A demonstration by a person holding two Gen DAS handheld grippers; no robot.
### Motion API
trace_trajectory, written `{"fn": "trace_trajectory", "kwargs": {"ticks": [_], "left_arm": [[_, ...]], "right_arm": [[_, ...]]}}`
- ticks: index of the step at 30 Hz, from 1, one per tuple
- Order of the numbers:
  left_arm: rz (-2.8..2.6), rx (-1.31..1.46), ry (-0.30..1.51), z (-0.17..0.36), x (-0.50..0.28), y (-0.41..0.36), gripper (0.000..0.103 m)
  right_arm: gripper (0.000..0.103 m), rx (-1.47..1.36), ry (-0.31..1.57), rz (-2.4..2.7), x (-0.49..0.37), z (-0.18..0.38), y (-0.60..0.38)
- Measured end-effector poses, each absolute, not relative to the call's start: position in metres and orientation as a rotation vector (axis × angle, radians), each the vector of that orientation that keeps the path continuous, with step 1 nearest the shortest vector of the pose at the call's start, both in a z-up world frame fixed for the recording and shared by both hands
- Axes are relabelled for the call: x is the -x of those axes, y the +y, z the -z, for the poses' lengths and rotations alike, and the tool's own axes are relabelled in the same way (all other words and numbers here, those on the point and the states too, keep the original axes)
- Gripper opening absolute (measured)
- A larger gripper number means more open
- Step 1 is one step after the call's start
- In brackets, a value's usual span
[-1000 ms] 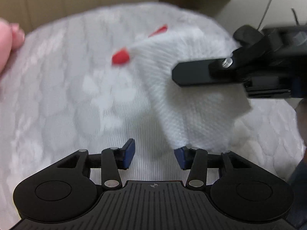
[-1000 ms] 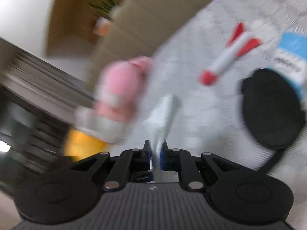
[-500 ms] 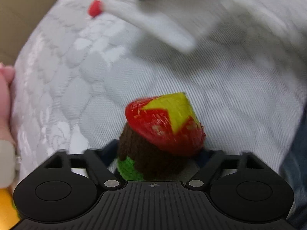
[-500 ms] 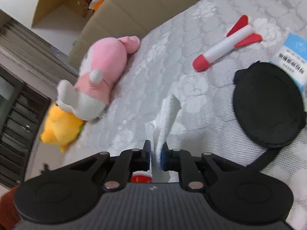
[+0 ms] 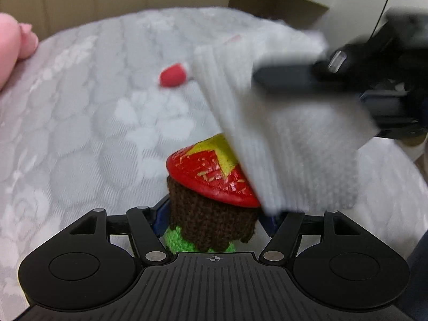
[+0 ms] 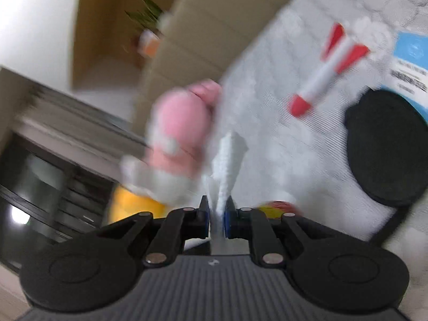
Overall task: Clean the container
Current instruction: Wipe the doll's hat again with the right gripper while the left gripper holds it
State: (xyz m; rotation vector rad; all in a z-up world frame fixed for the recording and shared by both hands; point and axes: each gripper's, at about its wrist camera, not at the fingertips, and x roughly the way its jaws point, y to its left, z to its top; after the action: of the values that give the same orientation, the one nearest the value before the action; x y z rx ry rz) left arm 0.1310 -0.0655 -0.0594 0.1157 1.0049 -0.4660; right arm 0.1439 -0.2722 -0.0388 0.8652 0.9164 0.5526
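My left gripper (image 5: 214, 214) is shut on a small container (image 5: 214, 214) wrapped in a brown and green knitted sleeve, with a red and yellow lid (image 5: 211, 174). My right gripper (image 6: 216, 214) is shut on a white cloth (image 6: 227, 165). In the left wrist view the cloth (image 5: 289, 139) hangs from the right gripper (image 5: 347, 80) and lies against the right side of the lid. In the right wrist view a sliver of the lid (image 6: 275, 208) shows just right of the fingers.
All of this is above a white quilted bed (image 5: 80, 133). A red and white toy rocket (image 6: 326, 72), a black round pad (image 6: 385, 147), a blue and white box (image 6: 409, 67), a pink plush (image 6: 182, 128) and a yellow plush (image 6: 133, 206) lie on it. Cardboard stands behind.
My left gripper picked up the container within the last second. The right gripper has swung the cloth down onto the lid's right side; both views are blurred by motion.
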Motion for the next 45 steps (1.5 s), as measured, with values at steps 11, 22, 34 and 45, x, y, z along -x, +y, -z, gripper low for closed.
{"fn": "trace_trajectory", "kwargs": {"ticks": [11, 22, 34, 45], "left_arm": [[0.477, -0.094, 1.038, 0.058, -0.127, -0.07, 0.072], [0.574, 0.021, 0.871, 0.038, -0.142, -0.072, 0.082], [0.482, -0.24, 1.012, 0.053, -0.136, -0.067, 0.092], [0.506, -0.358, 1.208, 0.076, -0.123, -0.061, 0.084]], "right_arm": [[0.013, -0.537, 1.146, -0.333, -0.155, 0.075, -0.247], [0.009, -0.881, 0.962, -0.444, -0.15, 0.055, -0.281], [0.016, -0.755, 1.022, -0.618, -0.151, 0.052, -0.244], [0.012, -0.357, 1.161, -0.486, -0.148, 0.072, -0.202]]}}
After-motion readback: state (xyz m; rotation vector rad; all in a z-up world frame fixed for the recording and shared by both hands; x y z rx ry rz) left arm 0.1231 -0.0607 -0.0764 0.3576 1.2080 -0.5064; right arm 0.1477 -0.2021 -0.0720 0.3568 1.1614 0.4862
